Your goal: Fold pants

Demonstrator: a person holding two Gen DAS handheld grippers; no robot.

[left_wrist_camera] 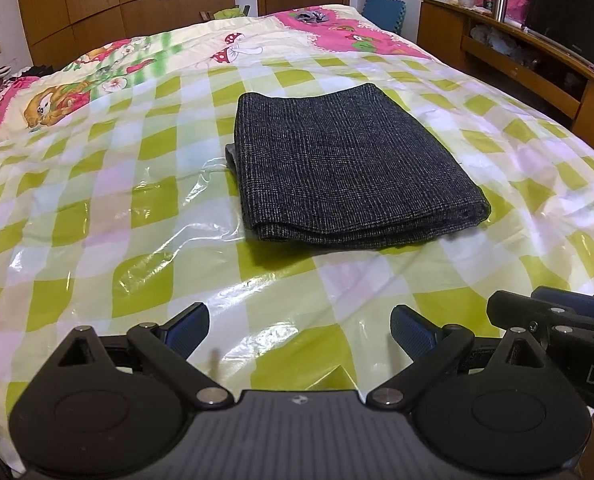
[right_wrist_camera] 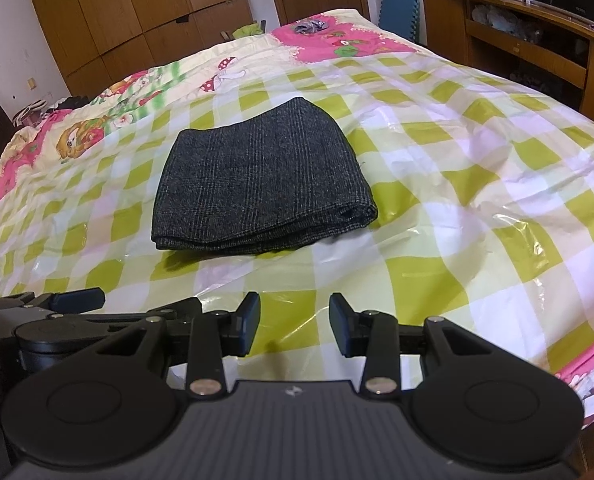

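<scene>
The bed (left_wrist_camera: 97, 208) had a shiny green-checked sheet (left_wrist_camera: 145, 240) over it, and the pants (left_wrist_camera: 349, 168) sat folded in the middle of that. Both grippers hung near the front edge holding nothing, left (left_wrist_camera: 300, 330) spread wide, right (right_wrist_camera: 295, 330) narrower.

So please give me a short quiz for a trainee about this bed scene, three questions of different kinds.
1. True or false: the pants lie folded on the checked plastic sheet.
2. Which claw stands wider open: left claw or right claw?
3. Fill in: neither claw holds ____.

Key
1. True.
2. The left.
3. Anything; both are empty, short of the pants.
</scene>
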